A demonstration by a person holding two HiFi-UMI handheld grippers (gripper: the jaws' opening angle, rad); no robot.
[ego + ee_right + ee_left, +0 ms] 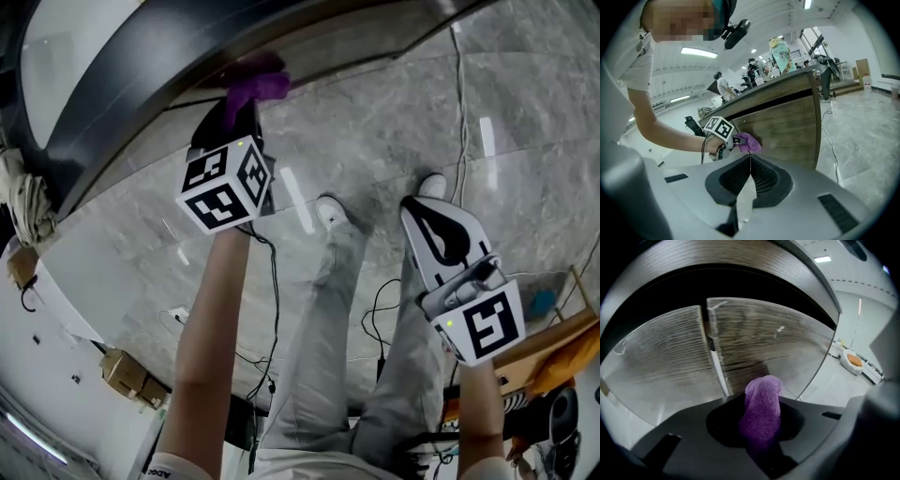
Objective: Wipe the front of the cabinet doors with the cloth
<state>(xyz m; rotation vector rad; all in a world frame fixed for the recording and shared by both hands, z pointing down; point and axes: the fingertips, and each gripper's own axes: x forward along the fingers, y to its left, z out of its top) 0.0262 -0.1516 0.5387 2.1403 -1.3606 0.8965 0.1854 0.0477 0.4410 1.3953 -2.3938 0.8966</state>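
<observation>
A purple cloth sticks out from my left gripper, which is shut on it. The cloth is held up to the wood-grain cabinet doors; I cannot tell whether it touches them. A vertical gap between two doors lies just left of the cloth. From the right gripper view I see the left gripper with the cloth at the cabinet front. My right gripper hangs low beside the person's leg, its jaws shut with nothing between them; it shows in the head view.
The cabinet has a dark countertop above the doors. Cables trail over the grey marble floor. The person's shoes stand close to the cabinet base. Cardboard boxes lie at the lower left. A green bottle stands on the counter.
</observation>
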